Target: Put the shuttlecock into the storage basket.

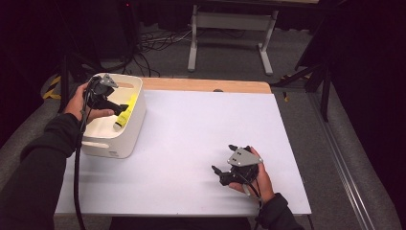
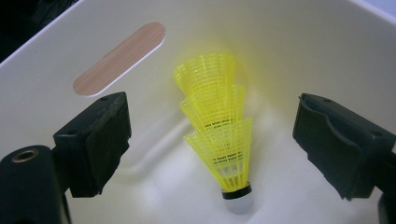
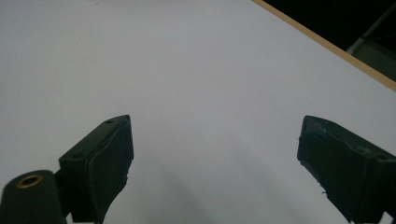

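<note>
Shuttlecocks (image 2: 217, 128), three yellow ones nested into a stack, lie inside the white bin (image 1: 129, 139) at the table's left edge. In the left gripper view the stack rests on the bin floor, its white cork tip toward the camera and its skirts leaning against the far wall, beside an oval handle slot (image 2: 119, 58). The left gripper (image 1: 119, 106) hangs over the bin's opening, held by the left hand (image 1: 79, 103); its jaws are spread wide, well apart from the stack on either side, pressing nothing. The stack shows between them but untouched. Further right, the white table (image 1: 191, 139) lies bare in the middle. The right gripper (image 1: 224, 158) rests low near the table's front right part in the right hand (image 1: 253, 177), its jaws likewise wide apart with bare tabletop between them.
</note>
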Available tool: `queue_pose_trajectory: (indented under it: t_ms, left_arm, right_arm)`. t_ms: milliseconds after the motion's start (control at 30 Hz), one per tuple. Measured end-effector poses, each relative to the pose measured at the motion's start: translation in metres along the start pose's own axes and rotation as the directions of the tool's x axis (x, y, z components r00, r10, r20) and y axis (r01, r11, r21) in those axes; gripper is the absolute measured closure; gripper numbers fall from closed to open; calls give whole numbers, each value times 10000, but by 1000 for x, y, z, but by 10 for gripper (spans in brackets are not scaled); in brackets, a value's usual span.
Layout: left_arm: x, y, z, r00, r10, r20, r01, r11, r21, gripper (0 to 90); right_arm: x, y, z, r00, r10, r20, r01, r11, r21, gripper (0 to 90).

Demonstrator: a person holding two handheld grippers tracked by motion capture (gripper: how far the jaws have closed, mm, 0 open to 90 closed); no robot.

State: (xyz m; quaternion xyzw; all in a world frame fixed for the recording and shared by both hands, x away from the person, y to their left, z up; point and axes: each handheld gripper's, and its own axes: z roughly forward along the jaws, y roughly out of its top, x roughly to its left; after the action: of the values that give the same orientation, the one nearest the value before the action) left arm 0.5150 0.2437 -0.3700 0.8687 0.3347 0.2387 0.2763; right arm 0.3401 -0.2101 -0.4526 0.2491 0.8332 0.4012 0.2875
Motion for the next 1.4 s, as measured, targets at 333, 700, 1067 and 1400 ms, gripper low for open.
queue_pose_trajectory:
  t_ms: [333,700,1067,1400]
  left_arm:
    - [-10,0,-17,9999,49,-153,-63,9958,-909,114]
    - [-23,-1,-32,9993,69,-357,-128,9858,-1672,114]
    - [-31,1,-47,9997,98,-224,-151,9680,-2505,108]
    - [-42,4,-57,9997,131,-207,-192,9435,-3308,102]
  right_arm:
    - [1,1,-3,9999,-54,108,55,9999,-98,114]
    - [3,1,-6,9998,-150,149,152,9998,-153,115]
    - [4,1,-8,9996,-184,227,188,9997,-172,115]
    - [4,0,-10,9992,-196,341,201,9997,-159,114]
